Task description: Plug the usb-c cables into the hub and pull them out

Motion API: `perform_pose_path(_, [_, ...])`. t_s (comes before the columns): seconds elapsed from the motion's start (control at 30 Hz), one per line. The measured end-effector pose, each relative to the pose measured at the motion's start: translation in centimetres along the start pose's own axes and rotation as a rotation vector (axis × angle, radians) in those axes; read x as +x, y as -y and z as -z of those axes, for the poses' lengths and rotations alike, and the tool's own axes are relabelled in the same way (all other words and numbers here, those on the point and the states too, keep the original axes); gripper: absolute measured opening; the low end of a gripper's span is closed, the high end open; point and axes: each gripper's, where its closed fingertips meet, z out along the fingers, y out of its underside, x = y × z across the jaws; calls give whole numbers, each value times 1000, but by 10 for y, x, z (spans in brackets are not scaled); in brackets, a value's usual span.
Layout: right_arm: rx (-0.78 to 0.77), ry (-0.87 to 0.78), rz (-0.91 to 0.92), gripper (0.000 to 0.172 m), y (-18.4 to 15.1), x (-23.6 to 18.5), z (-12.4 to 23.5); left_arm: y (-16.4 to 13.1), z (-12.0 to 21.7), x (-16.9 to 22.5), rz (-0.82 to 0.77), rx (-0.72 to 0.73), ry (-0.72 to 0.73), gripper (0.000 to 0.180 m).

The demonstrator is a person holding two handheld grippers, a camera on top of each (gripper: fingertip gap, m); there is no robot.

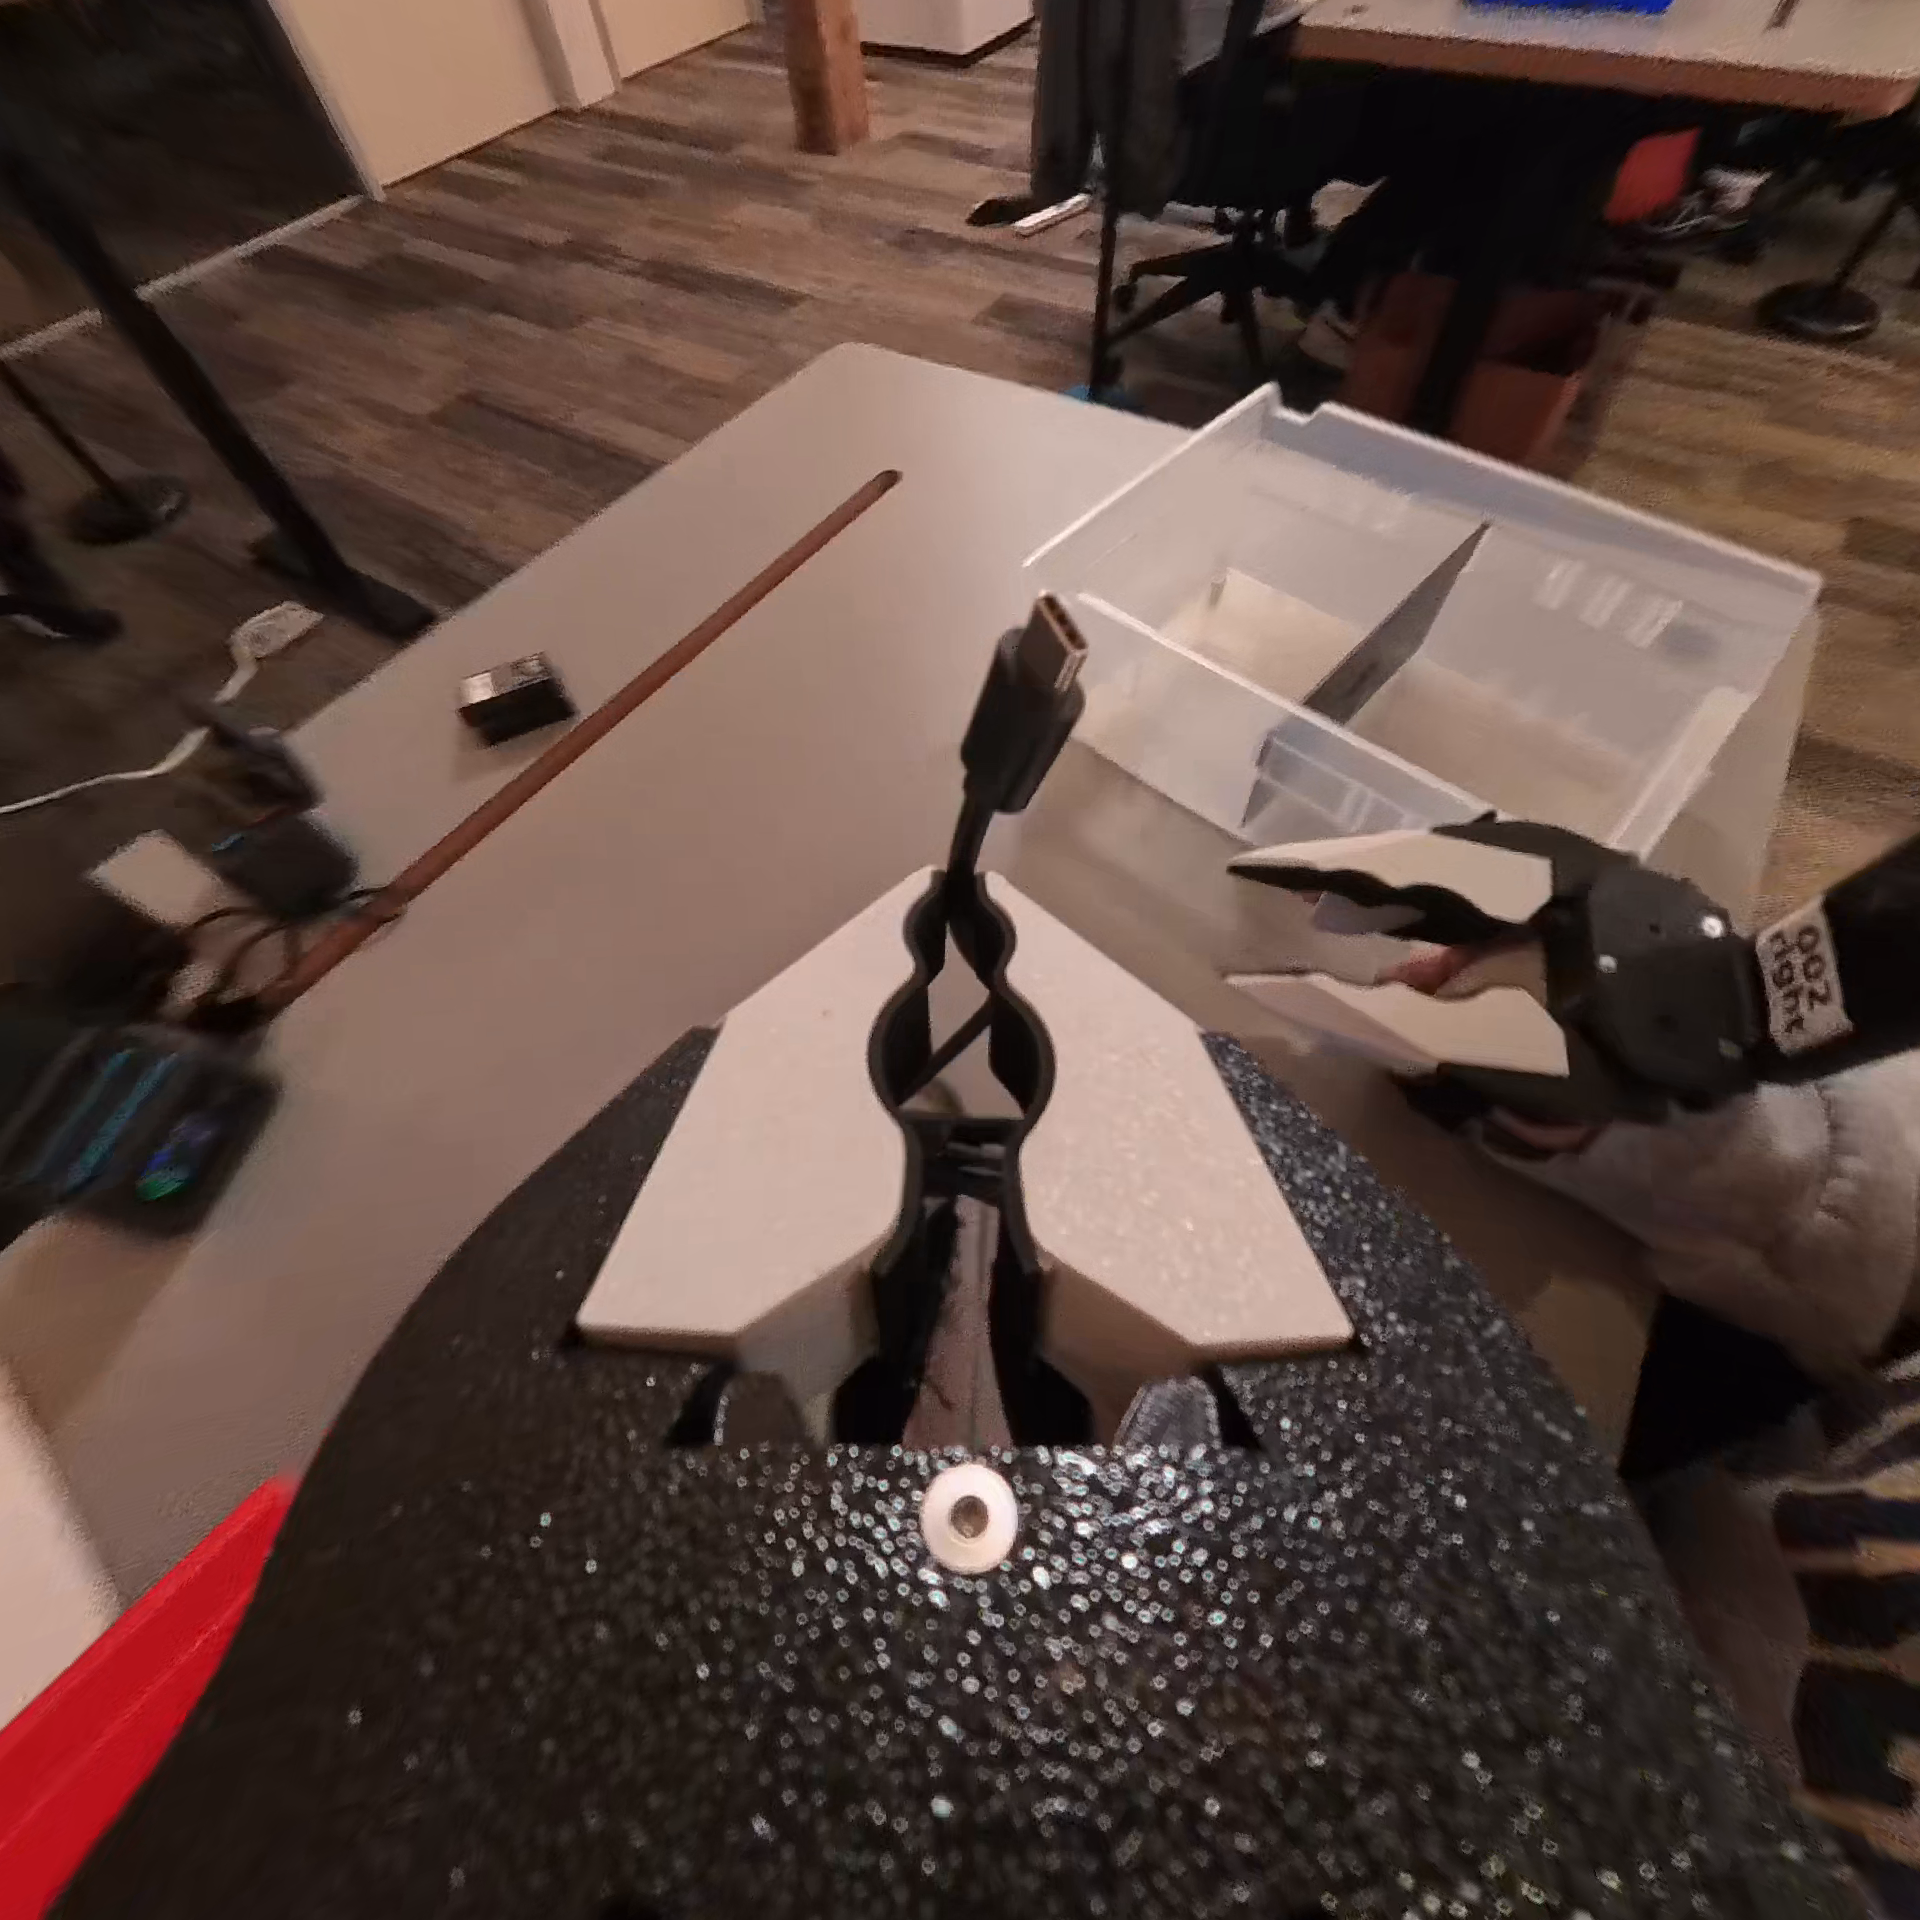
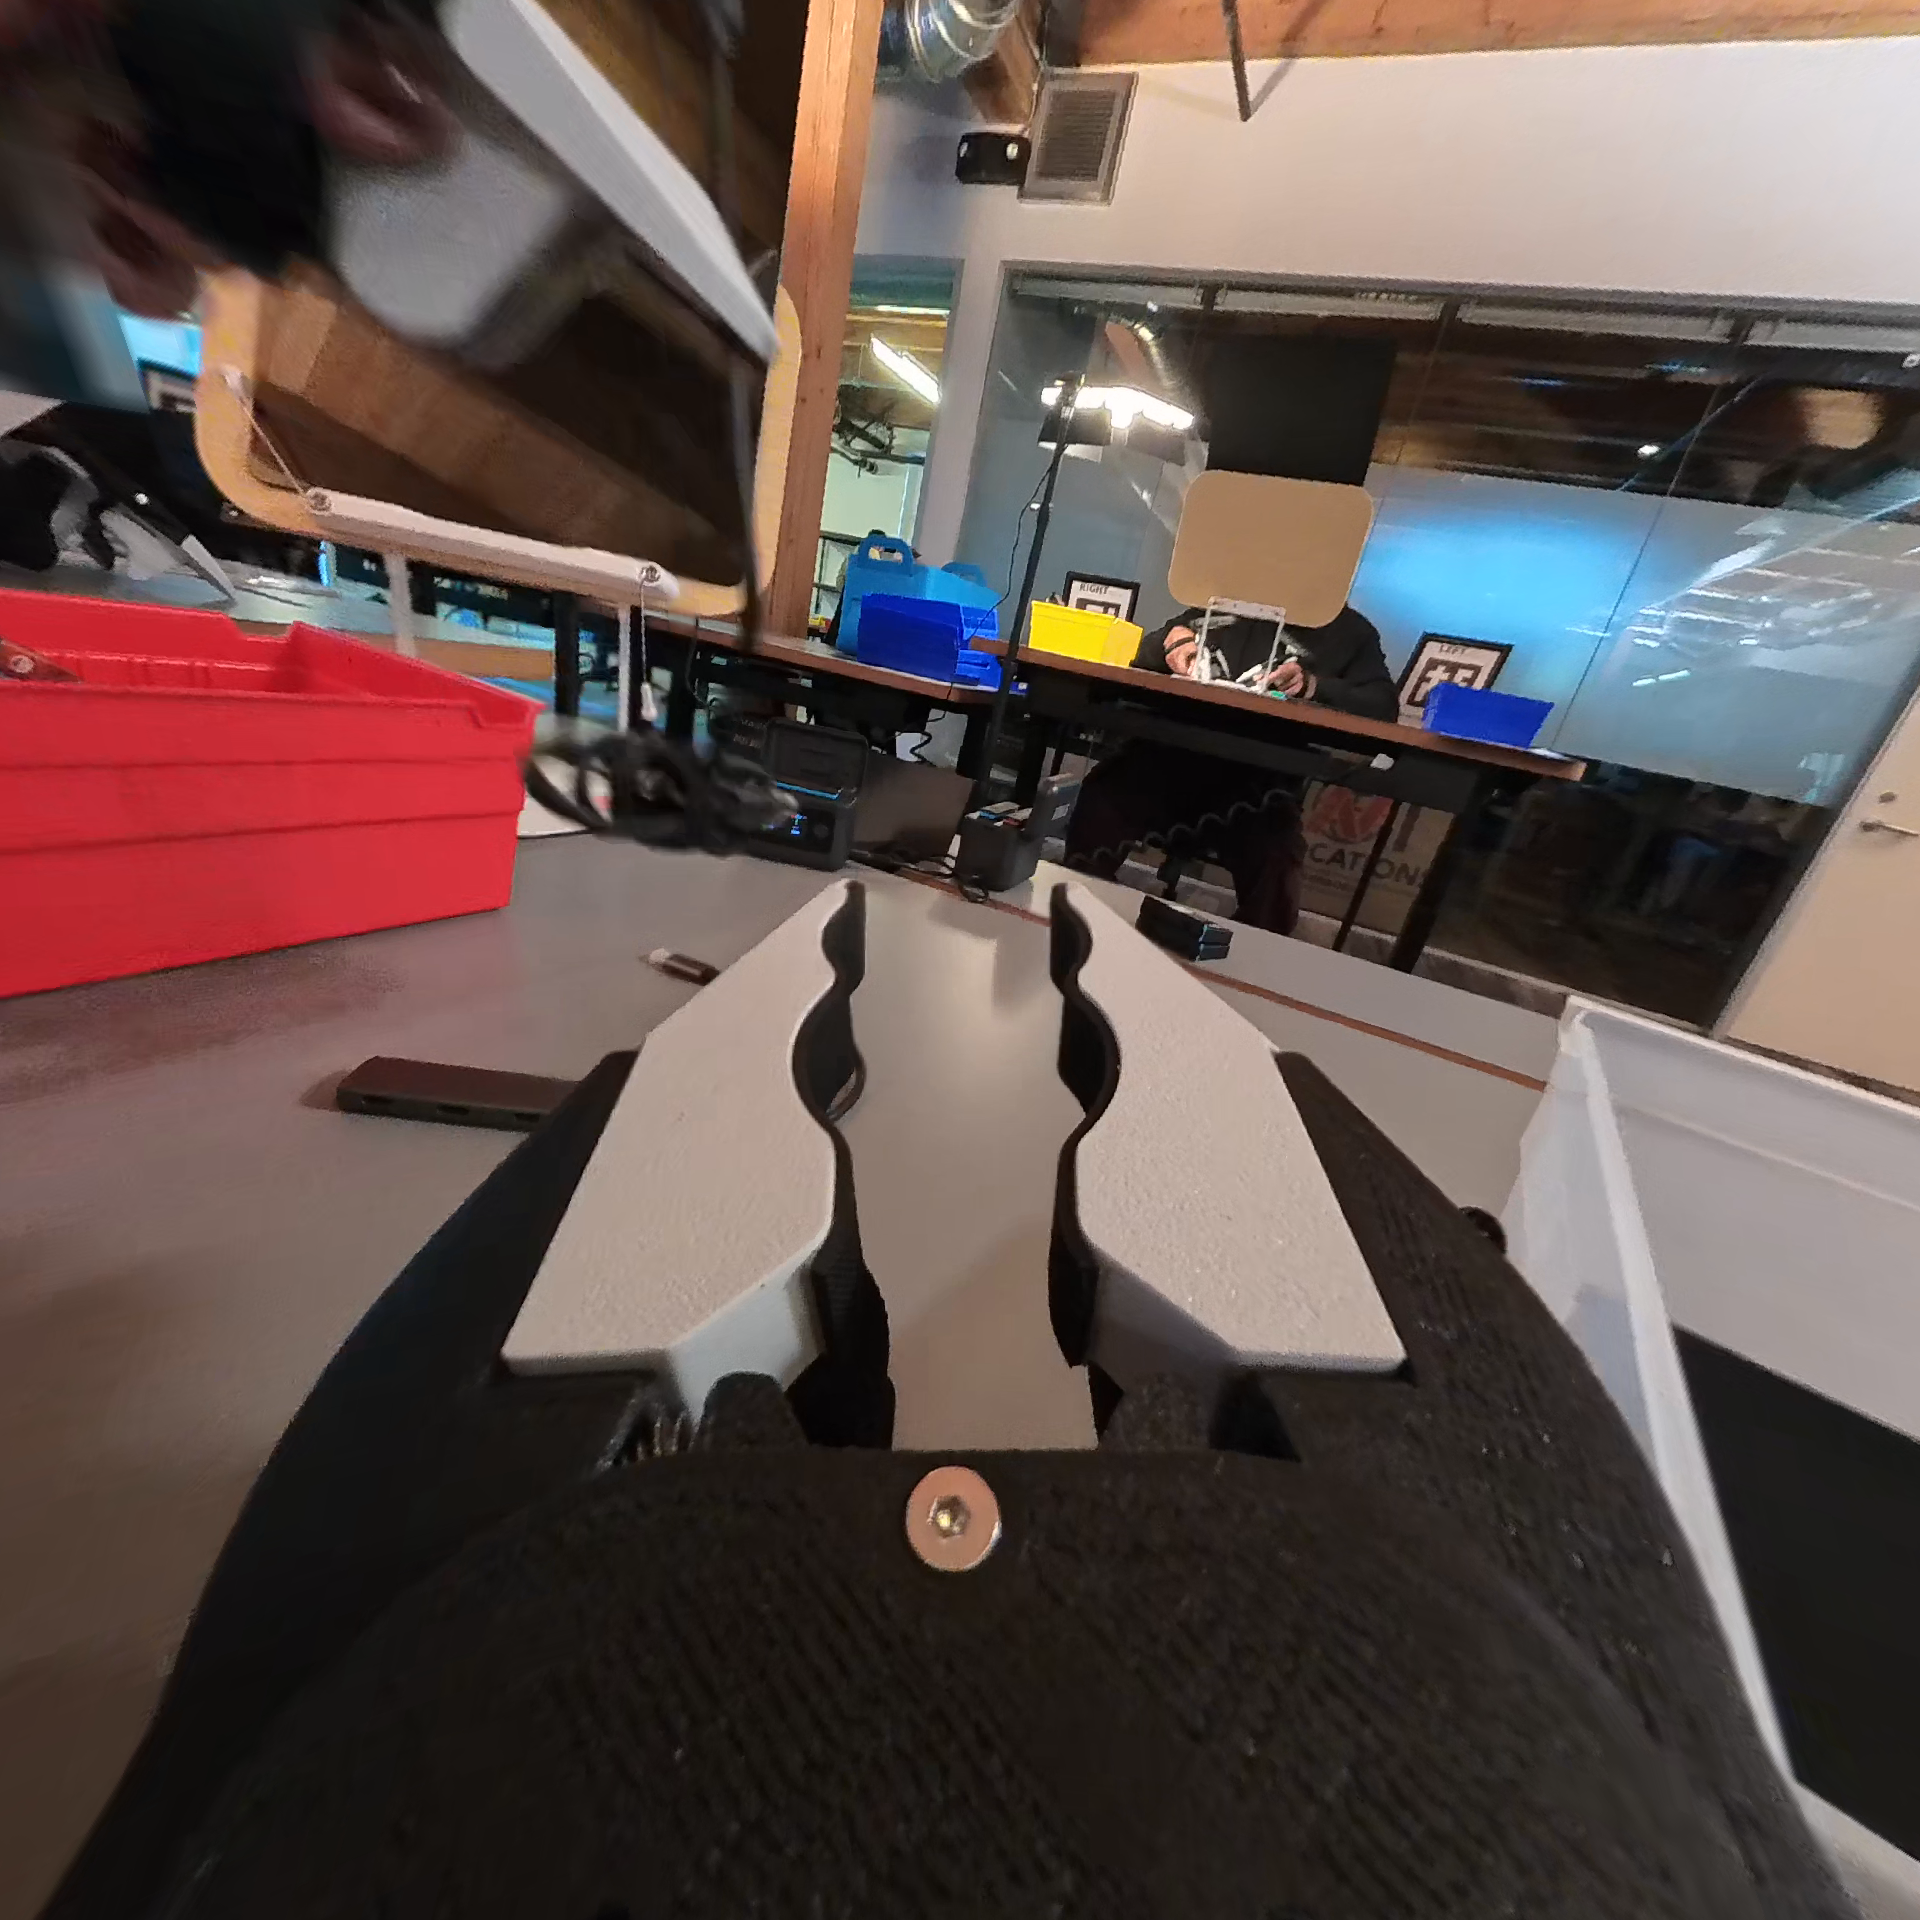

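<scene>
We see the left gripper (image 1: pixel 961 894) squeezed tight on a thin black usb-c cable (image 1: pixel 966 831). Its two white fingers (image 1: pixel 831 1091) pinch the cord right at their tips. Just past the tips, the plug (image 1: pixel 1023 717) sticks up and away from the gripper, leaning a little to the right. Its long side runs the same way as the fingers, and its open metal end faces away from us.

The right gripper (image 2: pixel 956 904) is open partway, with nothing between its fingers, only bare grey table (image 2: pixel 312 1247). Close on its left, the flat dark hub (image 2: pixel 447 1099) lies on the table, its long side going left to right. A bit farther, a small plug end (image 2: pixel 681 966) lies flat. Beyond that, a blurry black cable bundle (image 2: pixel 644 790) hangs beside the red bin (image 2: pixel 239 790). A clear bin (image 1: pixel 1455 644) sits farther off, ahead of the left gripper and to its right.
</scene>
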Motion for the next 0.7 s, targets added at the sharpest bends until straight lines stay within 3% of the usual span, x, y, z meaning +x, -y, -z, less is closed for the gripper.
perform_pose_path(0.23, [45, -75, 26, 33, 8, 11, 2, -24, -108, 7, 57, -72, -169, 2])
perform_pose_path(0.4, [35, -80, 25, 32, 6, 10, -1, -42, -157, 10, 93, -101, -242, 3])
perform_pose_path(0.47, [35, -78, 21, 32, 6, 10, 0, -45, -163, 14, 137, -87, -285, 11])
perform_pose_path(0.53, [32, -75, 17, 33, 6, 10, 0, -47, -157, 11, 171, -71, -283, 53])
perform_pose_path(0.6, [31, -73, 12, 32, 7, 9, 1, -53, -139, 7, 184, -58, -266, 76])
perform_pose_path(0.7, [31, -69, 4, 32, 7, 7, 1, -70, -106, 5, 201, -59, -250, 80])
